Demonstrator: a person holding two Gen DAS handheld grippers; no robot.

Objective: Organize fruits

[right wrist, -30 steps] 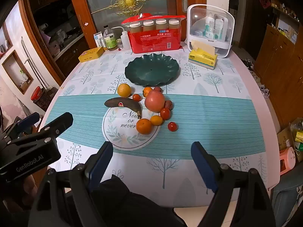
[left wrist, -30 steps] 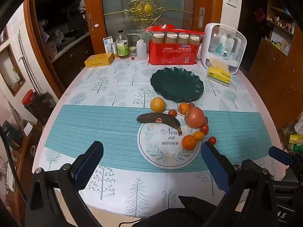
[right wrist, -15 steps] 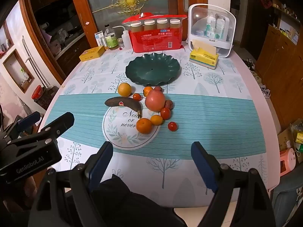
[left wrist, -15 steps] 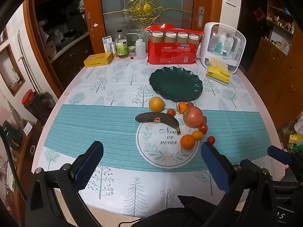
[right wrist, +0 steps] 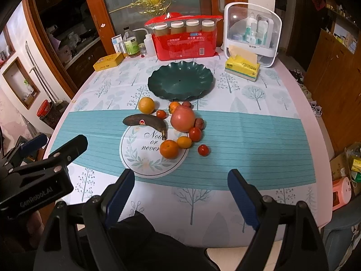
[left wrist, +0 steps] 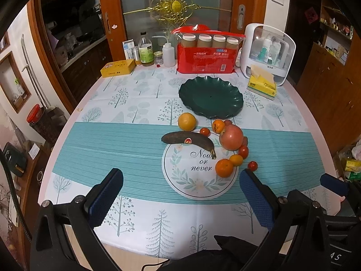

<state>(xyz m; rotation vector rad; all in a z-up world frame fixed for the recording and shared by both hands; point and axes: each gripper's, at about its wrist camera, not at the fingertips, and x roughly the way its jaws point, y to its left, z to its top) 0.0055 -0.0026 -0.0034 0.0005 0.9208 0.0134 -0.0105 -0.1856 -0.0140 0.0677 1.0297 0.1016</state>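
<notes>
A dark green scalloped plate (left wrist: 211, 98) (right wrist: 180, 82) stands empty at the table's middle back. In front of it lie a dark overripe banana (left wrist: 188, 139) (right wrist: 145, 122), a large pink apple (left wrist: 231, 137) (right wrist: 182, 118), an orange (left wrist: 186, 121) (right wrist: 146, 105), mandarins (left wrist: 224, 168) (right wrist: 169, 149) and several small tomatoes (left wrist: 252, 166) (right wrist: 203, 150). My left gripper (left wrist: 180, 194) is open and empty over the near table edge. My right gripper (right wrist: 180, 189) is open and empty, near the front edge; the left gripper's body shows at its left (right wrist: 38, 171).
At the back stand a red pack of jars (left wrist: 206, 55), a white cosmetics case (left wrist: 267, 50), a yellow tissue pack (left wrist: 261, 84), bottles (left wrist: 145, 52) and a yellow tin (left wrist: 117, 67). A round printed mat (left wrist: 198, 171) lies under part of the fruit.
Both views have shifted only slightly; the fruit and the plate have not moved. Both grippers stay open.
</notes>
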